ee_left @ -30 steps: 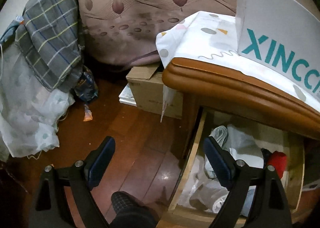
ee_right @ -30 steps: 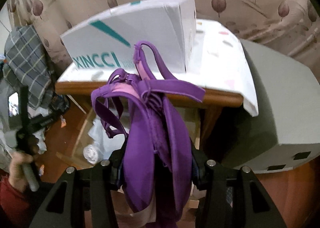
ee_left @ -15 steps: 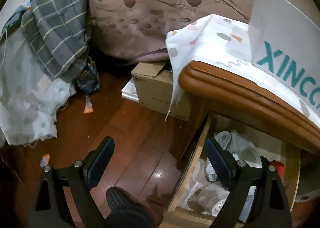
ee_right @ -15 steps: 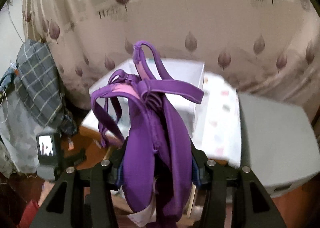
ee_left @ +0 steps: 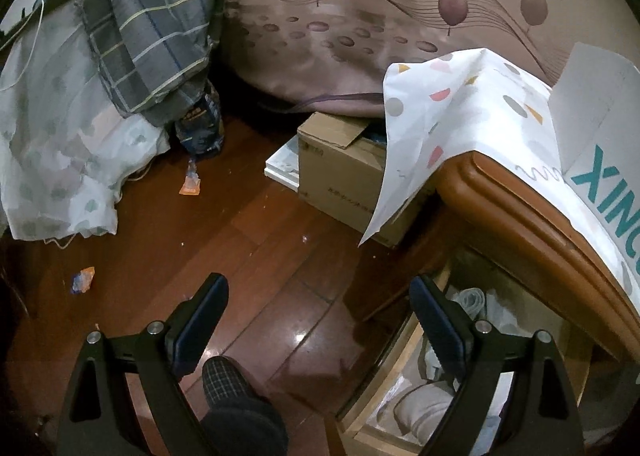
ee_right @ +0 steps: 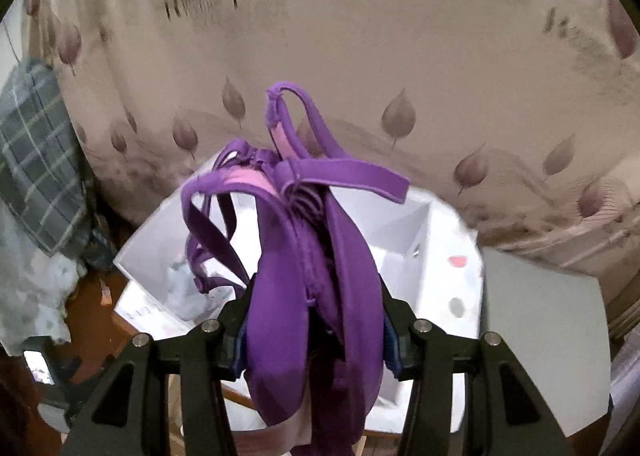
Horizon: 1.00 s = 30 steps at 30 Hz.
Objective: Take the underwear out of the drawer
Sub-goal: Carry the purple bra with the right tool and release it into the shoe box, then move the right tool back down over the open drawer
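A purple bra (ee_right: 312, 276) with pink lining and loose straps is clamped between the pads of my right gripper (ee_right: 314, 328), which is shut on it and holds it high over an open white box (ee_right: 400, 228). The left gripper (ee_left: 316, 320) hangs open and empty above the wooden floor, beside the open wooden drawer (ee_left: 396, 340) at lower right. Inside the drawer lie pale folded clothes (ee_left: 424, 412). The box marked XINCCI (ee_left: 600, 143) stands on the cabinet top.
A cardboard box (ee_left: 344, 171) sits on the floor beside the cabinet, under a hanging dotted white cloth (ee_left: 460, 115). A plaid garment (ee_left: 152, 23) and pale bedding (ee_left: 60, 135) fill the left. A person's slippered foot (ee_left: 236, 408) stands between the left fingers. A leaf-patterned curtain (ee_right: 360, 55) lies behind.
The right gripper rose with the bra from in front of the drawer to above the white box. The left gripper drifted left and rolled, so less of the drawer shows.
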{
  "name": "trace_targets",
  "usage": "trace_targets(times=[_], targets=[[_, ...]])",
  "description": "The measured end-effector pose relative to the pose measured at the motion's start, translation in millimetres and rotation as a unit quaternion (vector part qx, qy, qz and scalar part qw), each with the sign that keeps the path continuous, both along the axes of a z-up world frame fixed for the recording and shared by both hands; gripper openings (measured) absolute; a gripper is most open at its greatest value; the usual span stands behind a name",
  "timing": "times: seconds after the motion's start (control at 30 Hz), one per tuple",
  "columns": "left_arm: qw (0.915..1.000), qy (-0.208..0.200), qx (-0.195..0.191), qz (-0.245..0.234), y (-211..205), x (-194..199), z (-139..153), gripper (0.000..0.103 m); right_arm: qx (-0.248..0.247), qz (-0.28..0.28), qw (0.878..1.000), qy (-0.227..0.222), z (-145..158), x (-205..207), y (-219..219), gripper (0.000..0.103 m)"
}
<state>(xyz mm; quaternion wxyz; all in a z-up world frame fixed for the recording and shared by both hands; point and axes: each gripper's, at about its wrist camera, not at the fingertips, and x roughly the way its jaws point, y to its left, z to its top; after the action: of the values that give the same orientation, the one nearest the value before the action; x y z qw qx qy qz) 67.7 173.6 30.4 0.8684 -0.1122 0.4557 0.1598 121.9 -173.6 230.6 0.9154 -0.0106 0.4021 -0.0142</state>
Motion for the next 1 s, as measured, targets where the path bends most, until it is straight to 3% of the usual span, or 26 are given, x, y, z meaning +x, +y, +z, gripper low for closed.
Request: trace_targets(times=[0.1,0.3,0.43,0.53,0.77,0.93,1.0], targets=[[1.0,0.001,-0.001,0.007,2.9,-0.2,-0.2,0.091,0.004,-0.009,0.999,0.04,-26.2,24.6,-1.5,0.051],[1.0,-0.002,0.0,0.008,4.9,1.0,2.1,0.092,-0.037,-0.021,0.993,0.108,-70.9,53.9,-13.4,0.055],[1.0,-0.002,-0.003,0.003,3.8,0.4,2.4,0.092,-0.04,-0.032,0.991,0.124,-82.4,59.0,-26.0,0.065],[1.0,0.002,-0.003,0.002,2.1,1.4,1.3,0.092,-0.065,-0.028,0.99,0.125,-82.7,60.2,-19.6,0.072],[1.0,0.002,-0.003,-0.008,-1.2,2.2,1.3,0.092,-0.089,-0.036,0.989,0.11,-71.7,49.3,-15.2,0.075],[0.9997,0.01,-0.012,-0.019,-3.8,3.5,-0.9,0.092,-0.101,-0.041,0.992,0.067,-35.0,22.6,-18.3,0.076],[0.9997,0.007,-0.008,-0.023,-4.9,2.9,-0.5,0.092,-0.08,-0.038,0.994,0.059,-22.4,8.2,-19.8,0.076]])
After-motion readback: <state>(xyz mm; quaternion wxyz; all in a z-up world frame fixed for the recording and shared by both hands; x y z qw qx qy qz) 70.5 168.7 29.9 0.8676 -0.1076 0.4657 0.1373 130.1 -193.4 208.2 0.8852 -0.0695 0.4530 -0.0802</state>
